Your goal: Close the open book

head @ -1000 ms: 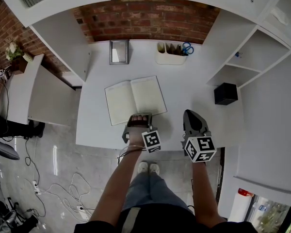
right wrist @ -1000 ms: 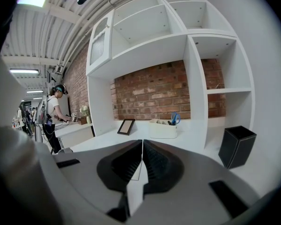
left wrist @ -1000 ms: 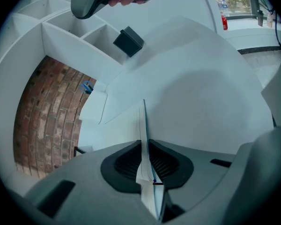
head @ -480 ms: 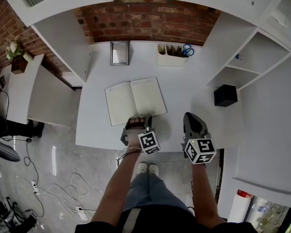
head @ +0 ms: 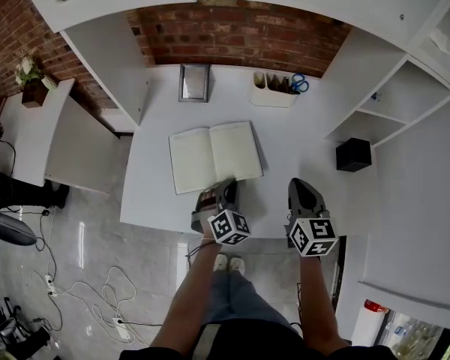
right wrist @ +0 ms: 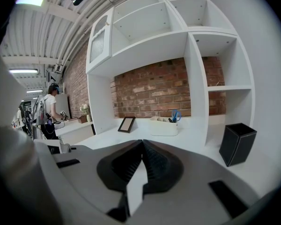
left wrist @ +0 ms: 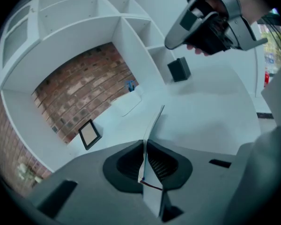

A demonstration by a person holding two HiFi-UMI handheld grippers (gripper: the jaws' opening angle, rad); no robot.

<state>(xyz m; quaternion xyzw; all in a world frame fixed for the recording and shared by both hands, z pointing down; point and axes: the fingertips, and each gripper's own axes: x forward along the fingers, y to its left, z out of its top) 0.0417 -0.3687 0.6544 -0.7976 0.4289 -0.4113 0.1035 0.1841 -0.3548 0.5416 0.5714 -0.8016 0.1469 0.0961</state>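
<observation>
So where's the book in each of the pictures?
Head view: the book lies open in the middle of the white desk.
Left gripper view: only its thin edge, at the centre, pinched by the left gripper, whose jaws have just been closing.
Right gripper view: not in it.
Shared landmark: the picture frame by the brick wall, in all three.

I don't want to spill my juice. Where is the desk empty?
Bare: the desk between the open book and the black box, and a smaller patch between book and picture frame. Crowded: by the pen holder and at the front edge, where the left claw has just been closing on the book, beside the right claw.
</observation>
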